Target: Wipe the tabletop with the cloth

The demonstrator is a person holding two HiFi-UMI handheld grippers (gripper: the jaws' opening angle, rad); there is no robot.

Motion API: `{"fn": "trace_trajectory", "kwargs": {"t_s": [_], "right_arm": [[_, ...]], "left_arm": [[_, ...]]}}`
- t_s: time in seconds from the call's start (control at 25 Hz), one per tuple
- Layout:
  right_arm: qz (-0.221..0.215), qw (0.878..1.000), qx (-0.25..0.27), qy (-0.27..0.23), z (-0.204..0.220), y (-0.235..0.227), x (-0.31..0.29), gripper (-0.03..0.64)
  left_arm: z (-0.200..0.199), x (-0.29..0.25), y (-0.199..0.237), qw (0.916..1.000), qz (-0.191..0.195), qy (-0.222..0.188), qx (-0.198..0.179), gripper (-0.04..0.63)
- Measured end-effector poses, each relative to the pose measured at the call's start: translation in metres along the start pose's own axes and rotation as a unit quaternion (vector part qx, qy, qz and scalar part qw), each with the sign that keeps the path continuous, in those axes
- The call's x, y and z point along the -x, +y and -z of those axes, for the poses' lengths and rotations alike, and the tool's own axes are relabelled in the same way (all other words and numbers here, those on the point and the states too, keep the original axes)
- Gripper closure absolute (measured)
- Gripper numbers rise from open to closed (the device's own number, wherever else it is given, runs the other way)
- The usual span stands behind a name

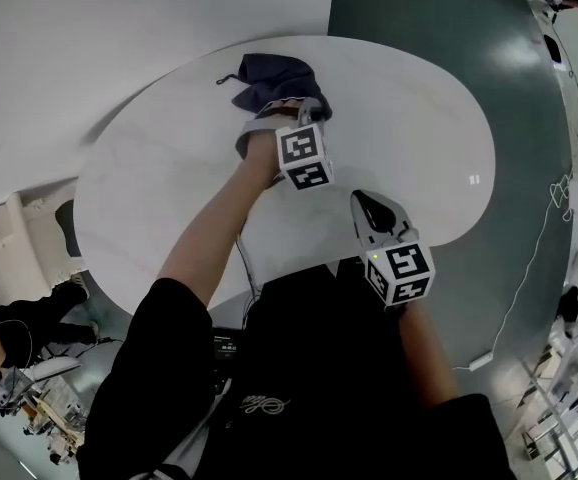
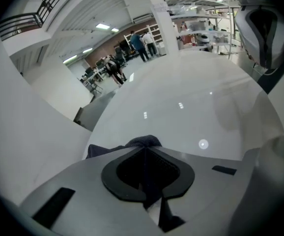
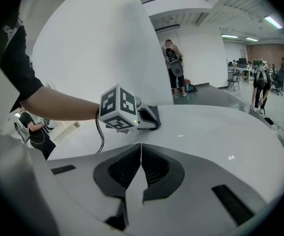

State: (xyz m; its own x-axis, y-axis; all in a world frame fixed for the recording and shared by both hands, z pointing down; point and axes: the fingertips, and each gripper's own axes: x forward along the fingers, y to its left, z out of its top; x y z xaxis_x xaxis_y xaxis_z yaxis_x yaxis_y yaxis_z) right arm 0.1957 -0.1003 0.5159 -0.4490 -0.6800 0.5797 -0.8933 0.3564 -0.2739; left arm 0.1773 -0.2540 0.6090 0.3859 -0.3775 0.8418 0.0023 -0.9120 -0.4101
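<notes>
Dark green flooring (image 1: 419, 8) surrounded the white, glossy, rounded tabletop (image 1: 169, 168), which filled the middle of the head view. Shelving (image 2: 201, 28) and several people (image 2: 141, 43) stood far back in the hall (seen clearly in the gripper views only).

The dark navy, crumpled fabric cloth (image 1: 269, 78) lay on the tabletop at the upper centre of the head view, close to the far edge. The left gripper (image 1: 304, 108) met the cloth from the lower right. In the left gripper view its jaws were clamped on a fold of the fabric, which bunched just beyond the tips. The right gripper (image 1: 367, 204) was right of centre in the head view, over the near part of the tabletop and well apart from the cloth. Its jaws were together with nothing between them.

Step in hand, as judged: a wiping stroke, with the cloth gripped at the far side of the surface. No dirt or wiped track could be made out, so progress could not be rated.

The next move calls for a firm clamp, downward pressure to flatten the cloth against the tabletop, and a steady draw across the surface in overlapping passes. The right gripper should remain clear of that path.
</notes>
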Motion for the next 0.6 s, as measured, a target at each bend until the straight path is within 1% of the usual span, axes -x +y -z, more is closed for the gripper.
{"fn": "trace_trajectory", "kwargs": {"t_s": [0.16,0.32,0.6], "right_arm": [[0.001,1.0,-0.001,-0.006,0.005,-0.003,0.01,0.607],[0.0,1.0,0.0,-0.016,0.006,-0.015,0.023,0.607],[-0.008,1.0,0.004,-0.027,0.014,-0.038,0.054,0.607]], "left_arm": [[-0.014,0.011,-0.039,0.9998,0.019,-0.007,-0.002,0.572],[-0.028,0.022,-0.076,0.9996,0.026,-0.009,0.005,0.572],[-0.053,0.041,-0.146,0.9983,0.055,0.001,0.018,0.572]]}}
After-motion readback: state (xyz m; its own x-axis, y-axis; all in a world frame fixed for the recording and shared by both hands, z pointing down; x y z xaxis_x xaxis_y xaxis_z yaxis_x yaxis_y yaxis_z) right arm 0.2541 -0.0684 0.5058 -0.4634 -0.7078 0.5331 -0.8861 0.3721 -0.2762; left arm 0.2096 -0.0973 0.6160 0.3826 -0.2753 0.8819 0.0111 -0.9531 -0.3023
